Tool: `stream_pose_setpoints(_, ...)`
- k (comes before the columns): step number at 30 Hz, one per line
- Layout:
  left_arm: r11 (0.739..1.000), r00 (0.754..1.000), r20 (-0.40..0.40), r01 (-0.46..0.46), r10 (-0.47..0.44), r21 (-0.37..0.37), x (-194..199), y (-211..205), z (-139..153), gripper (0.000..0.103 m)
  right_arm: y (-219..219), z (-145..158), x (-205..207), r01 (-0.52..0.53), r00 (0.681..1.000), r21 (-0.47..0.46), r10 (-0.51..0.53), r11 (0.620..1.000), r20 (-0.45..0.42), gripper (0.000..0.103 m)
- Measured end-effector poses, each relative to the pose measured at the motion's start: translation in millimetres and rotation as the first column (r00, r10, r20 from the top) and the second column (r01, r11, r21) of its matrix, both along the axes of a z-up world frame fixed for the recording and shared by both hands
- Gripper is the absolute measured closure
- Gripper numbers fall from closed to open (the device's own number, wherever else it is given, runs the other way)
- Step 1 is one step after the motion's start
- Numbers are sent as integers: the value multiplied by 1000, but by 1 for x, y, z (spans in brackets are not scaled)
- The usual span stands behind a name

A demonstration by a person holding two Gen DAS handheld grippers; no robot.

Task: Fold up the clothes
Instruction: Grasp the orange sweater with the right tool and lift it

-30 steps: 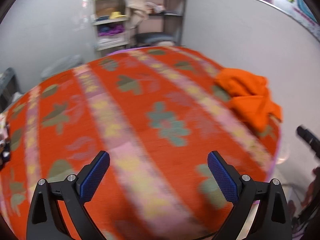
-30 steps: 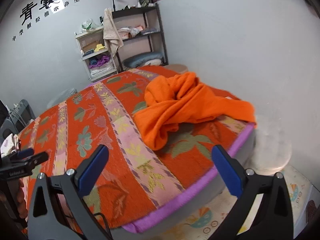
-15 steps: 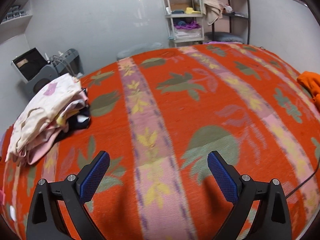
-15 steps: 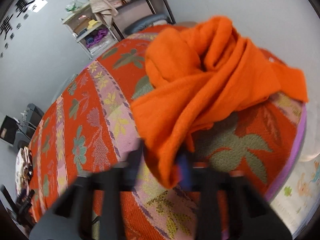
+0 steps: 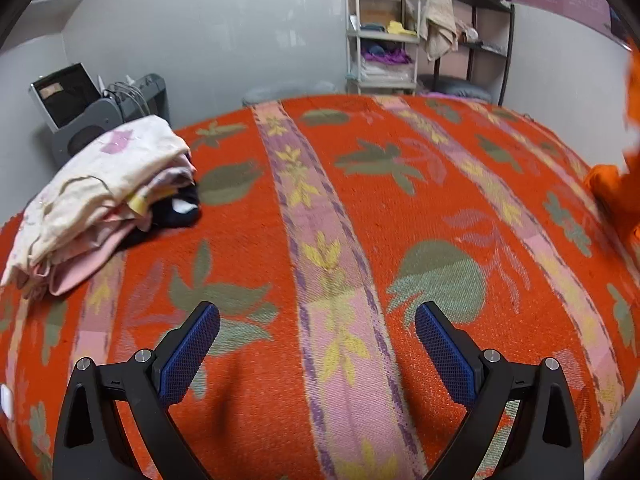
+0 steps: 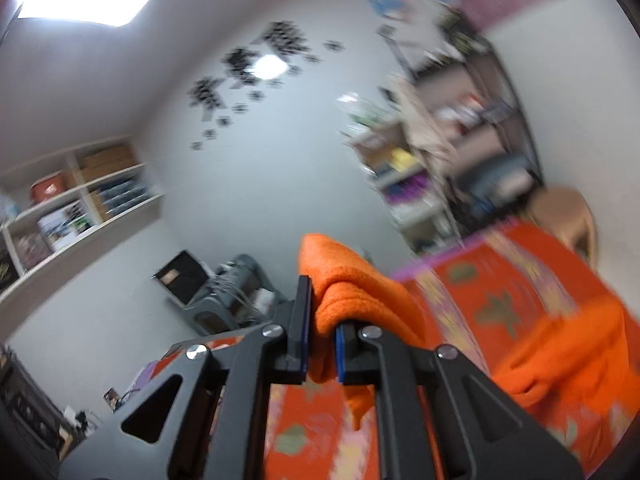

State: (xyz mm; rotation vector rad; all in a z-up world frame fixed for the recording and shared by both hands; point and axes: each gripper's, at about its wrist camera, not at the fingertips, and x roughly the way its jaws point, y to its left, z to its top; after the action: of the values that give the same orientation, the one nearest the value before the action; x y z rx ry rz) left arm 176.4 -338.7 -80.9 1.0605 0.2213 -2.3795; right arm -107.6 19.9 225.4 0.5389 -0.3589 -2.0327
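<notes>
Since half a second ago the right gripper (image 6: 322,340) has lifted the clamped orange garment (image 6: 360,292) for spreading; left gripper (image 5: 318,354) hovers, fingers wide, empty.

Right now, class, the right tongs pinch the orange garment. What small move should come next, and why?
Probably carry the orange garment, pinched in the right tongs, over the bare middle of the red bedspread. The left tongs hover open there, ready to take another edge for spreading.
</notes>
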Motion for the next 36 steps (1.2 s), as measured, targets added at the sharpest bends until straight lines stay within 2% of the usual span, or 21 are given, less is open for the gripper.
stream_pose_setpoints(4, 999, 998, -50, -29, 27, -34, 21, -3, 19, 4, -65, 64, 26, -126, 987, 12, 126, 992, -95, 93)
stream_pose_setpoints(6, 999, 997, -70, -46, 44, -25, 33, -10, 24, 4, -92, 74, 37, -170, 977, 26, 171, 985, -127, 93)
stream_pose_setpoints(8, 997, 995, -80, -69, 68, -16, 44, -19, 28, 4, -111, 81, 46, -235, 964, 29, 237, 972, -118, 93)
stream_pose_setpoints(10, 995, 991, -91, -104, 103, -5, 56, -31, 32, 4, -137, 79, 58, -319, 942, 45, 322, 947, -100, 91)
stream_pose_setpoints(11, 993, 988, -96, -121, 121, 4, 62, -37, 33, 4, -155, 72, 64, -386, 919, 64, 390, 920, -65, 87)
stream_pose_setpoints(13, 986, 981, -102, -163, 165, 22, 74, -49, 33, 4, -198, 32, 80, -563, 826, 130, 554, 816, 104, 62)
stream_pose_setpoints(14, 982, 977, -98, -188, 190, 25, 80, -55, 33, 4, -218, 7, 91, -631, 775, 172, 604, 757, 187, 36)
stream_pose_setpoints(15, 977, 973, -91, -213, 214, 24, 86, -60, 33, 4, -232, -21, 106, -662, 749, 245, 616, 709, 242, 29)
stream_pose_setpoints(16, 971, 968, -81, -237, 238, 19, 91, -65, 32, 4, -237, -49, 119, -672, 740, 310, 612, 672, 279, 29)
stream_pose_setpoints(20, 950, 949, -39, -312, 311, -12, 110, -84, 30, 4, -221, -154, 159, -725, 688, 440, 586, 530, 428, 31)
stream_pose_setpoints(21, 946, 946, -30, -325, 324, -13, 112, -88, 28, 4, -211, -175, 167, -736, 676, 451, 578, 504, 457, 31)
stream_pose_setpoints(22, 944, 944, -20, -329, 328, -7, 114, -92, 27, 4, -195, -186, 173, -740, 672, 448, 570, 501, 473, 31)
stream_pose_setpoints(24, 952, 952, -15, -304, 305, 19, 110, -93, 26, 4, -152, -202, 181, -698, 716, 472, 533, 538, 451, 31)
stream_pose_setpoints(26, 964, 965, -17, -259, 261, 54, 99, -86, 26, 4, -109, -213, 186, -600, 799, 543, 468, 587, 378, 31)
stream_pose_setpoints(28, 974, 984, -33, -170, 176, 148, 80, -76, 23, 4, -62, -220, 184, -393, 916, 661, 339, 640, 216, 31)
stream_pose_setpoints(29, 975, 990, -34, -125, 133, 185, 69, -68, 21, 4, -41, -224, 181, -260, 956, 718, 274, 646, 100, 31)
stream_pose_setpoints(30, 976, 994, -30, -93, 101, 197, 60, -58, 20, 4, -21, -229, 179, -139, 975, 757, 223, 638, -9, 30)
stream_pose_setpoints(31, 976, 997, -25, -61, 68, 208, 51, -48, 18, 4, -5, -235, 177, -35, 976, 784, 189, 620, -106, 28)
stream_pose_setpoints(32, 975, 999, -22, -29, 35, 220, 42, -38, 17, 4, 7, -244, 173, 23, 973, 802, 171, 597, -155, 23)
stream_pose_setpoints(34, 969, 999, -16, 34, -31, 243, 24, -18, 14, 4, 21, -264, 159, 23, 976, 832, 168, 554, -139, 23)
stream_pose_setpoints(36, 959, 995, -11, 96, -97, 267, 5, 1, 11, 4, 19, -278, 143, -8, 978, 844, 180, 537, -106, 23)
